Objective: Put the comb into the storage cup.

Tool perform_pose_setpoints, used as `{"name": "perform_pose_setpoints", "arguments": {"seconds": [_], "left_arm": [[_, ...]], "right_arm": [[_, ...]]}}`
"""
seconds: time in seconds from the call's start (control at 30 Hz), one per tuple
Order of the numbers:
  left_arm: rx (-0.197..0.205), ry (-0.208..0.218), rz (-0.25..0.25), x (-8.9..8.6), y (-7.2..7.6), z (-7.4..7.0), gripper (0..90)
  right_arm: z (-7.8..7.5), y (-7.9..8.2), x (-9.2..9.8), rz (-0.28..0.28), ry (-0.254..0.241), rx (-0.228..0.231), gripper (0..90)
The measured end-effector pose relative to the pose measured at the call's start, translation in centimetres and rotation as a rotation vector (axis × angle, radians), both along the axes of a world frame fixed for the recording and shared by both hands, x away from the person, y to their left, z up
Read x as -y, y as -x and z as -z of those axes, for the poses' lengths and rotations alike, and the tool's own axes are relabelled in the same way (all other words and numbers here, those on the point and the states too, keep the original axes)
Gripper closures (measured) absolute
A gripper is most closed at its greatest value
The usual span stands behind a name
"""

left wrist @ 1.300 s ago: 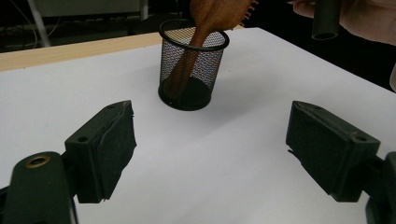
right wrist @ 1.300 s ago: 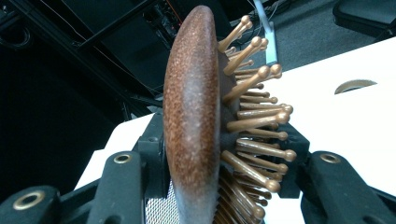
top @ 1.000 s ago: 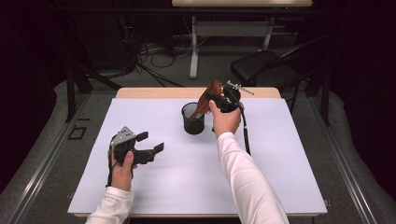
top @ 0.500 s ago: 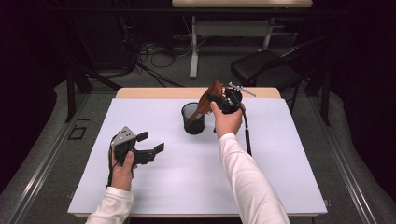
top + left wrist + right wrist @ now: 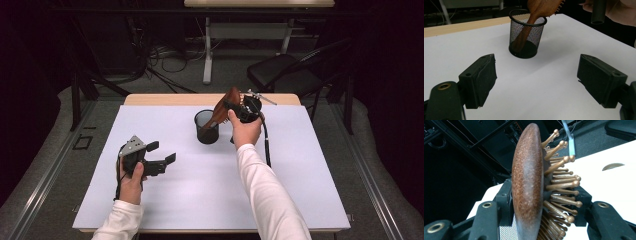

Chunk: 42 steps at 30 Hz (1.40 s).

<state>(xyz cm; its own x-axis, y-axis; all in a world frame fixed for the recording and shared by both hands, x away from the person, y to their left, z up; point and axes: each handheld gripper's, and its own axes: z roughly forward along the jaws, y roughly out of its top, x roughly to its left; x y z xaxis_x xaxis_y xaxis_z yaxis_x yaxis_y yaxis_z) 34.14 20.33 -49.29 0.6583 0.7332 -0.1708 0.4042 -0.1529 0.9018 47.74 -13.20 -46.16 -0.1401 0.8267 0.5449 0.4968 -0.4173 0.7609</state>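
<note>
Right gripper point(image 5: 239, 109) fingers point(image 5: 506, 202) clamp a reddish-brown wooden hairbrush point(image 5: 529, 182), peg bristles bulb-tipped; handle seemingly inside the mesh cup point(image 5: 206, 126); left gripper point(image 5: 161, 159) gapes empty.

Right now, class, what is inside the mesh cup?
The brush handle stands slanted inside the cup, reaching its dark floor. The right tool grips the brush head above. The mesh blurs the floor's remainder.

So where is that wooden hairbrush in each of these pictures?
High view: the hairbrush sits above centre, gripped by the right gripper, its handle down in the mesh cup.
Left gripper view: top centre, leaning into the cup.
Right gripper view: centre, close up, bristles pointing right.
Shared landmark: the black mesh cup, whose mesh shows at the bottom of the right gripper view.
</note>
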Motion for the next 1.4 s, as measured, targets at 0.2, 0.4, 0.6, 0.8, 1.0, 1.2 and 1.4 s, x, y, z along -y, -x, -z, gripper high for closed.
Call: {"name": "perform_pose_setpoints", "arguments": {"seconds": [0.2,0.4,0.6,0.8,1.0,1.2,1.4], "left_arm": [[-0.001,-0.001,0.001,0.04,-0.02,0.03,15.8],[-0.003,0.0,-0.001,0.03,-0.01,0.05,15.8],[-0.003,-0.001,-0.001,0.03,-0.03,0.09,15.8],[-0.003,0.002,-0.001,-0.01,-0.05,0.1,15.8],[-0.003,0.002,-0.001,0.0,-0.05,0.12,15.8],[-0.003,0.002,-0.002,-0.03,-0.06,0.12,15.8],[-0.003,0.001,-0.004,-0.05,-0.06,0.12,15.8]], "right_arm": [[0.18,0.04,0.17,0.001,-0.001,0.009,46.5],[0.31,0.08,0.38,-0.004,-0.011,0.011,46.2],[0.33,0.1,0.44,-0.005,-0.014,0.011,45.8],[0.33,0.1,0.59,-0.005,-0.016,0.008,45.4],[0.33,0.11,0.56,-0.007,-0.015,0.011,45.4],[0.31,0.13,0.49,-0.003,-0.017,0.009,45.4],[0.33,0.12,0.47,-0.003,-0.011,0.014,45.3]]}}
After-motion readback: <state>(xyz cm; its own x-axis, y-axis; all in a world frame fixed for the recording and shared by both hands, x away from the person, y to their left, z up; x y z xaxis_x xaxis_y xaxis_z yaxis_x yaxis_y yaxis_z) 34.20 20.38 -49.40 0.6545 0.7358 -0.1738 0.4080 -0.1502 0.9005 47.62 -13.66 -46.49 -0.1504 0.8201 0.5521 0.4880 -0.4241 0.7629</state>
